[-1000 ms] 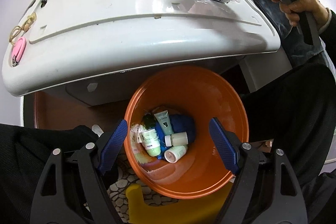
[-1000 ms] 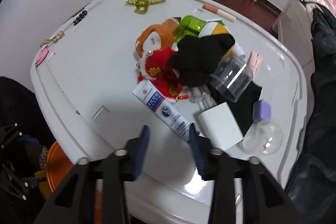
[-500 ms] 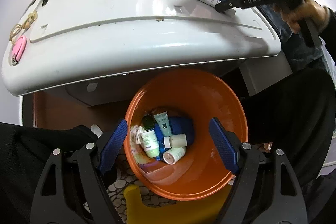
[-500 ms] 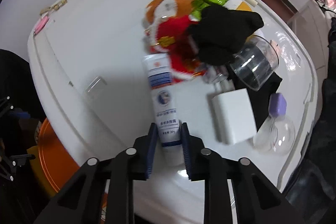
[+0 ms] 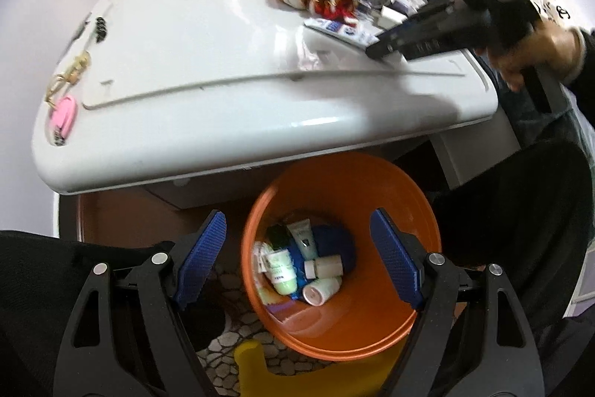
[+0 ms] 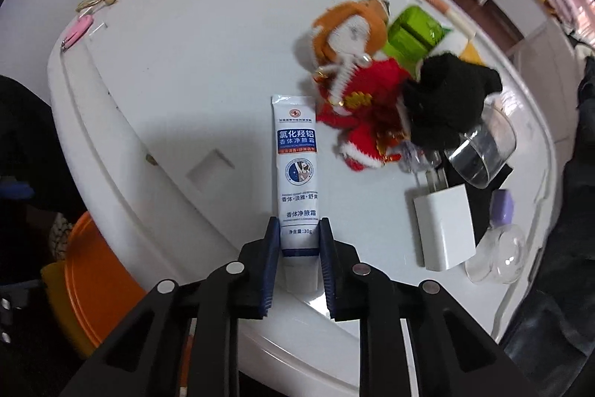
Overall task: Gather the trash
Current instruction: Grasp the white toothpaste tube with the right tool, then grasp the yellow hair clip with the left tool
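On the near edge of the white table (image 6: 208, 69), your right gripper (image 6: 298, 250) has its jaws clamped on the cap end of the cream tube (image 6: 297, 173), which lies flat. That end grip may let the tube droop or slip as you lift. Your left gripper (image 5: 297, 263) hangs wide open and empty over the orange bin (image 5: 372, 181); it could block the drop.

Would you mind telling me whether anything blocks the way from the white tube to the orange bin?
Nothing visible does. The right gripper is shut on the white tube; the orange bin sits open-topped below the table edge.
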A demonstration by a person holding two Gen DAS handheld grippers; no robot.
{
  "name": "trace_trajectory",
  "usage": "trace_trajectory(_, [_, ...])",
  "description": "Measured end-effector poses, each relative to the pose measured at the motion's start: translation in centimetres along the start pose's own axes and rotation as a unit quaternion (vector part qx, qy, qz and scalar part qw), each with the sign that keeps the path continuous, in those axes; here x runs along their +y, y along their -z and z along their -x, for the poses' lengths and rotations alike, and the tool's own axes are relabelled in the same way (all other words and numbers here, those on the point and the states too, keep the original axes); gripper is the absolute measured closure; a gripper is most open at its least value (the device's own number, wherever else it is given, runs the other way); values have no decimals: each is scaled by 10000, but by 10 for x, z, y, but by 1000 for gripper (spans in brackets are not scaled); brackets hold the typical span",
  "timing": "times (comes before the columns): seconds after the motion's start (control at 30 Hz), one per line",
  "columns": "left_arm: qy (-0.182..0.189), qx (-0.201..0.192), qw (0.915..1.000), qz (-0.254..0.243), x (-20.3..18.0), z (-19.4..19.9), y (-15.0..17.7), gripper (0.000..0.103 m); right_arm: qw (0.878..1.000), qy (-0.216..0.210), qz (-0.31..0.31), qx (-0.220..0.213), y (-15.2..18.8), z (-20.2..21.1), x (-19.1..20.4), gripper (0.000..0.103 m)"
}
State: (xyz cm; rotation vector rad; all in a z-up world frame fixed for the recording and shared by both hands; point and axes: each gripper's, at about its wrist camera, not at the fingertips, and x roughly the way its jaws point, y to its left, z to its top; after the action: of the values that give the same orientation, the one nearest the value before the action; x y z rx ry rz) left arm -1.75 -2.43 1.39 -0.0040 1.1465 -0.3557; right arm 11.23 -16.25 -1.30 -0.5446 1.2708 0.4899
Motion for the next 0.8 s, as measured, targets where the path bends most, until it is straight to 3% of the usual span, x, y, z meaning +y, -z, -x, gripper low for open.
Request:
trace_trajectory(0.1, [-40,-83,9999,117,11,9,-13,25,9968,-569,-525,-197,11,9,-6,83])
trace_trajectory(0.2, [-294,-302,9991,47,20,16,-40,25,9743,-1477,-1624,-507,34,19,-26,83])
trace_trajectory(0.27, [-517,-455,9976,-114,25,15,-69,25,9403,-2153,-2511,-802,54,26,-33,82])
trace_trajectory(0.3, [-632,-533,9964,-176,27,13,-80,25,9144,-2546,-2951,-1098,68,31,-40,82])
trace_trajectory(0.47, [-1056,-602,9913,-495,54,-21,-171,25,8506,-2969,-3816,-2064,102,59,-57,82])
trace_trajectory(0.6, [-1197,-528,9892,-662,71,-58,-242,25,8330,-2916,-4048,-2393,109,66,-71,82])
trace_trajectory(0.7, [-1139,-440,9872,-1030,79,-84,-278,25,8326,-2895,-4075,-2387,108,64,-73,82])
trace_trajectory(0.8, [-1188,-260,9791,-1632,83,-112,-302,25,8340,-2884,-4066,-2366,103,62,-66,82])
